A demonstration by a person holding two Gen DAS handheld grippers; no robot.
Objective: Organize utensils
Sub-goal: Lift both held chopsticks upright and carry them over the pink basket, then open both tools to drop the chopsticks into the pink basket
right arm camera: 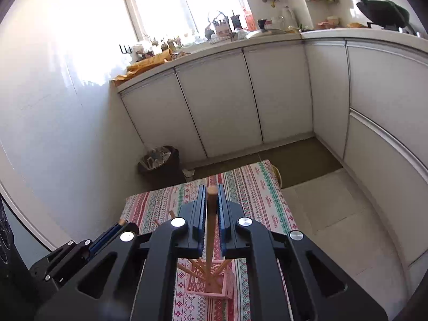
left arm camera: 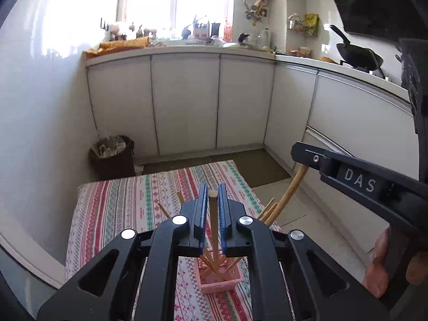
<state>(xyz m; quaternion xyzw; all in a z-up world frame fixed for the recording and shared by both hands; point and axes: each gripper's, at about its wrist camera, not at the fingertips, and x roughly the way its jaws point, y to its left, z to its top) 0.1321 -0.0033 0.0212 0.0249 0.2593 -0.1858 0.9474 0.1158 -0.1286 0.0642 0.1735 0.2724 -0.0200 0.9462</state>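
Two grippers holding sticks over the basket

On the striped cloth [left arm camera: 112, 208], the pink basket [left arm camera: 222, 281] is holding several splayed sticks. The right gripper [right arm camera: 212, 214] is clenching one stick [right arm camera: 211, 227] upright above it; the left gripper [left arm camera: 212, 214] is pinching another stick [left arm camera: 213, 222]. Judged risk: the grippers are crowding close, so a knock could tip the light basket and scatter the sticks.

One readable marking: "DAS"

White capital letters "DAS" stand on the black body of the right gripper [left arm camera: 302, 157], at the right edge of the left wrist view. Printed words on the striped tablecloth [right arm camera: 267, 195] are too small to read.
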